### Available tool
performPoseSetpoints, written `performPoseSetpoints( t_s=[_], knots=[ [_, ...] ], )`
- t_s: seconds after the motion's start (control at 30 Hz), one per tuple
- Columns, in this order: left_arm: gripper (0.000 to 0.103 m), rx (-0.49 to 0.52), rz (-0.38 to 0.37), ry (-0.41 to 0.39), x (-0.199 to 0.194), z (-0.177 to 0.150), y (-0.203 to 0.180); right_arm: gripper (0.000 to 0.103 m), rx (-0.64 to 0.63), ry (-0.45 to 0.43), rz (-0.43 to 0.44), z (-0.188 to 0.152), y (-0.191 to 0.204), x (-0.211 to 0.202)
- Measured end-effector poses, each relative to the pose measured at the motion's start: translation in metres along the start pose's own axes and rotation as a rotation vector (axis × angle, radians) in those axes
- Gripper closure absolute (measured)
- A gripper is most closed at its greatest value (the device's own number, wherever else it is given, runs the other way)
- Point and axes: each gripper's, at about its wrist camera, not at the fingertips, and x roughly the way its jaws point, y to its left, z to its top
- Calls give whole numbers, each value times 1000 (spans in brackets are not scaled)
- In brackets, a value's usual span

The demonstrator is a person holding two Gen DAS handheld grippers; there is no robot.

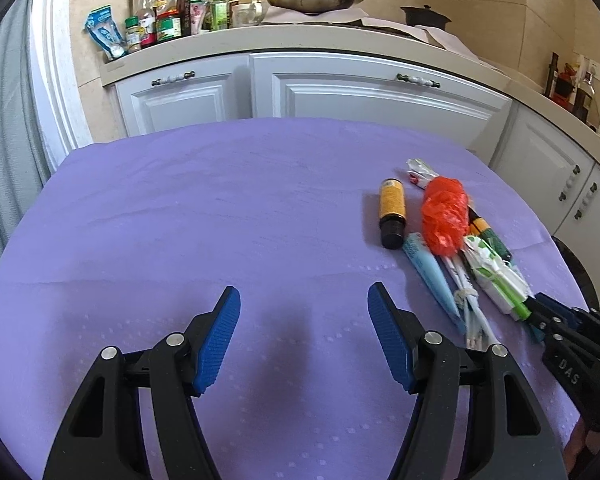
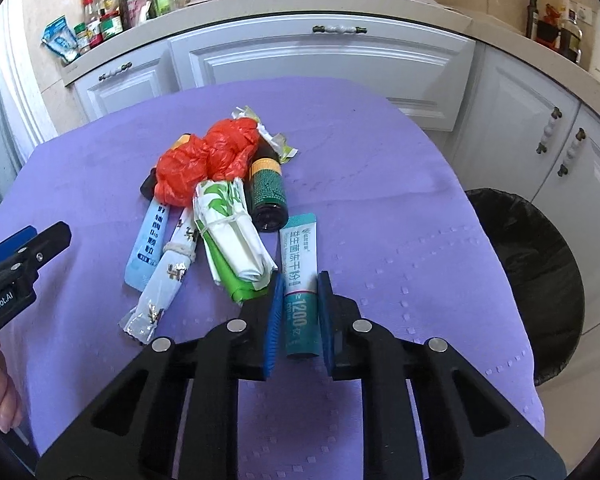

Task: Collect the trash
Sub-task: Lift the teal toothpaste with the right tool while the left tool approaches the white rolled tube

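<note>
The right gripper is clamped on a teal sachet, its pads pressing the packet's two long edges. The sachet lies flat on the purple worktop, just right of the trash pile, where a red plastic bag sits on top, and left of the black-lined bin. Its long axis runs along the fingers, the far end pointing away toward the white cabinets. The step in hand looks like picking up this one piece; next it likely needs lifting clear and carrying right, over the bin's rim, before letting go. The left gripper hangs with its fingers wide apart, holding nothing, over bare cloth left of the pile.
</note>
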Motion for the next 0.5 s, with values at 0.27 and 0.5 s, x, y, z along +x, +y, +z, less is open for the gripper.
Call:
performPoseSetpoints(
  t_s=[0.27, 0.5],
  knots=[
    [38, 23, -39, 7, -4, -3, -21, 88, 23, -34, -5, -2, -11, -9],
    [38, 54, -64, -2, -11, -6, -45, 88, 64, -68, -27, -8, -35, -22]
  ],
)
